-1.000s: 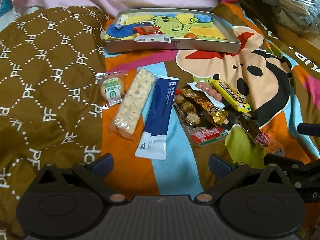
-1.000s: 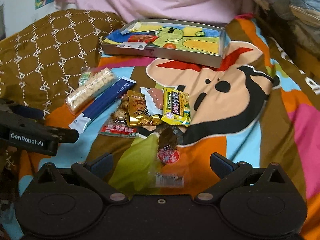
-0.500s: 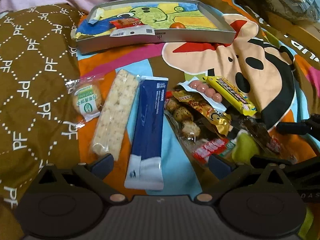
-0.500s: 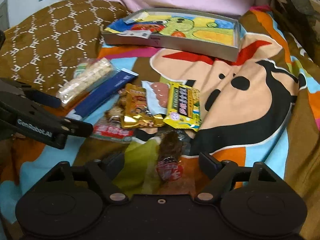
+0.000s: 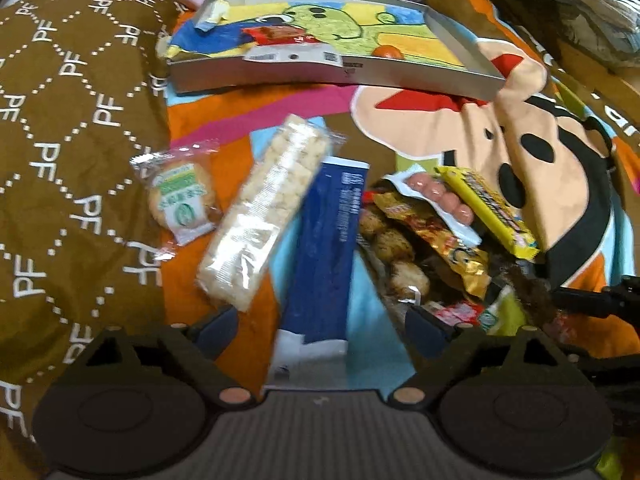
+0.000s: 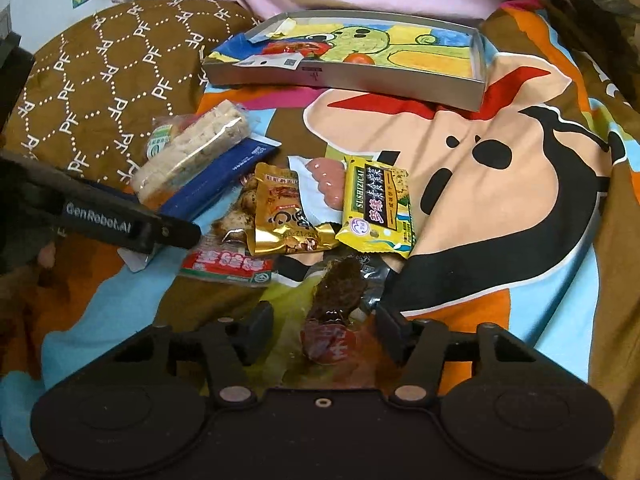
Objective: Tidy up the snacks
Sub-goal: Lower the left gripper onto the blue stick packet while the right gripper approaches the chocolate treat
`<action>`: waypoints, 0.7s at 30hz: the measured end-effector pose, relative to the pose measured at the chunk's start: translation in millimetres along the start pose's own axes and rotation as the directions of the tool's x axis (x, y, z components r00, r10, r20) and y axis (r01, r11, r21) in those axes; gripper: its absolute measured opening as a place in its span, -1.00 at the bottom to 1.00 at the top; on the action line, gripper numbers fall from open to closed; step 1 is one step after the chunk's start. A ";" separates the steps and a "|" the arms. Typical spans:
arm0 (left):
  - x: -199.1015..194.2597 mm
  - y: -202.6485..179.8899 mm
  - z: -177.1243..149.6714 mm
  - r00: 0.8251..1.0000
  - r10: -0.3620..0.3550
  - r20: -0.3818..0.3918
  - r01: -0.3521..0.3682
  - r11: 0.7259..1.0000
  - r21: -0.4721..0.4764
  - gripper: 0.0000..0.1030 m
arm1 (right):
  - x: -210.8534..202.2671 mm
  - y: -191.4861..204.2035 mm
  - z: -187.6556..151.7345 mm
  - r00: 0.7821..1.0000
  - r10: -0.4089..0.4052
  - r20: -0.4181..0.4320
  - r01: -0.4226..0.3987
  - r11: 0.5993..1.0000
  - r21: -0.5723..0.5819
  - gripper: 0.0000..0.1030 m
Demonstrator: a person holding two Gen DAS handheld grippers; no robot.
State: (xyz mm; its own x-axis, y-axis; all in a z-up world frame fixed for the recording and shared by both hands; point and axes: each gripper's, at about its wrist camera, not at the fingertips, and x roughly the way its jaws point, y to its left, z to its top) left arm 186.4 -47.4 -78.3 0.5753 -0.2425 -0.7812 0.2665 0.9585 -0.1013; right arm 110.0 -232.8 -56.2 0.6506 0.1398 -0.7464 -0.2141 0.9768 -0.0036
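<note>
Snacks lie on a cartoon bedspread in front of a shallow grey tray [image 5: 332, 70] [image 6: 348, 80]. My left gripper [image 5: 324, 328] straddles the near end of a long blue packet [image 5: 326, 248]. Its jaws are closing and stand clear of the packet's sides. My right gripper [image 6: 325, 330] straddles a dark brown snack with a red label [image 6: 336, 300] in a clear wrapper. Its jaws are closing too, with gaps showing on both sides of the snack. Beside the blue packet lie a rice-crisp bar [image 5: 268, 212] and a round biscuit [image 5: 182, 200].
A gold packet [image 6: 284, 216], pink sausages [image 6: 326, 184], a yellow packet [image 6: 376, 208] and a red-labelled pack [image 6: 228, 264] crowd the middle. The tray holds a red packet [image 5: 276, 34] and a small orange item [image 5: 390, 52]. A brown patterned quilt [image 5: 72, 120] lies left.
Both grippers have moved forward and down toward the snacks. The right jaws have narrowed around the dark brown snack. The left gripper has come over the blue packet's end, its jaws slightly narrower.
</note>
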 end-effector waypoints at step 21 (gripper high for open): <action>3.8 5.0 1.3 0.995 -0.075 -0.064 0.070 0.994 -0.079 -0.23 | -6.8 6.3 -2.5 0.999 0.034 0.005 -0.034 0.999 0.019 0.02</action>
State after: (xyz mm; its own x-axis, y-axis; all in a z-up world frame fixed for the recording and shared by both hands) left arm 190.9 -43.7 -80.9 0.5034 -0.3035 -0.8090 0.2437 0.9481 -0.2040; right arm 102.4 -228.0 -52.8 0.6463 0.1733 -0.7431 -0.2222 0.9744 0.0340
